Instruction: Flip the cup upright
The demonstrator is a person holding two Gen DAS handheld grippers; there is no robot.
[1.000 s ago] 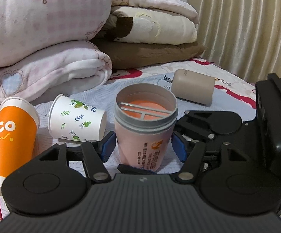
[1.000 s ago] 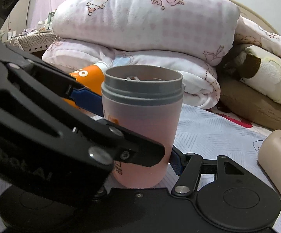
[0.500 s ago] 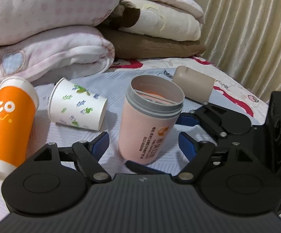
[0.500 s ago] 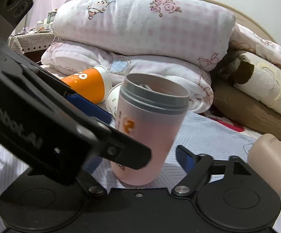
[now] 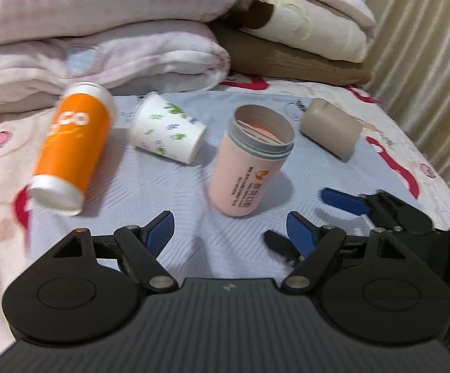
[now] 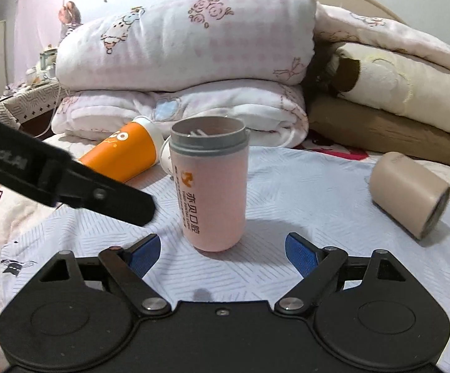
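Your pink cup (image 6: 211, 183) stands upright on the pale blue bedsheet (image 6: 312, 192), open mouth and grey rim up, with something thin resting inside that you cannot make out clearly. Take the cup as your landmark. Your right gripper (image 6: 223, 250) sits just in front of it with its blue-padded fingers (image 6: 145, 251) spread wide, one to each side of the cup's base and clear of it. Your left gripper (image 5: 231, 231) is likewise spread wide and empty, drawn up in front of the cup with nothing between its pads (image 5: 159, 230); in the right wrist view its black body (image 6: 69, 183) crosses the frame to the left of the cup. Behind the cup and to its left, a white paper cup with leaf print (image 5: 167, 132) lies on its side, and further left an orange cup (image 5: 74, 149) lies tipped over too. To the right of the pink cup, well apart, a beige cylinder (image 6: 406, 194) lies on its side. Behind all of these, folded quilts (image 6: 187, 59) are stacked against the headboard, and a curtain (image 5: 427, 46) hangs beyond the beige cylinder.
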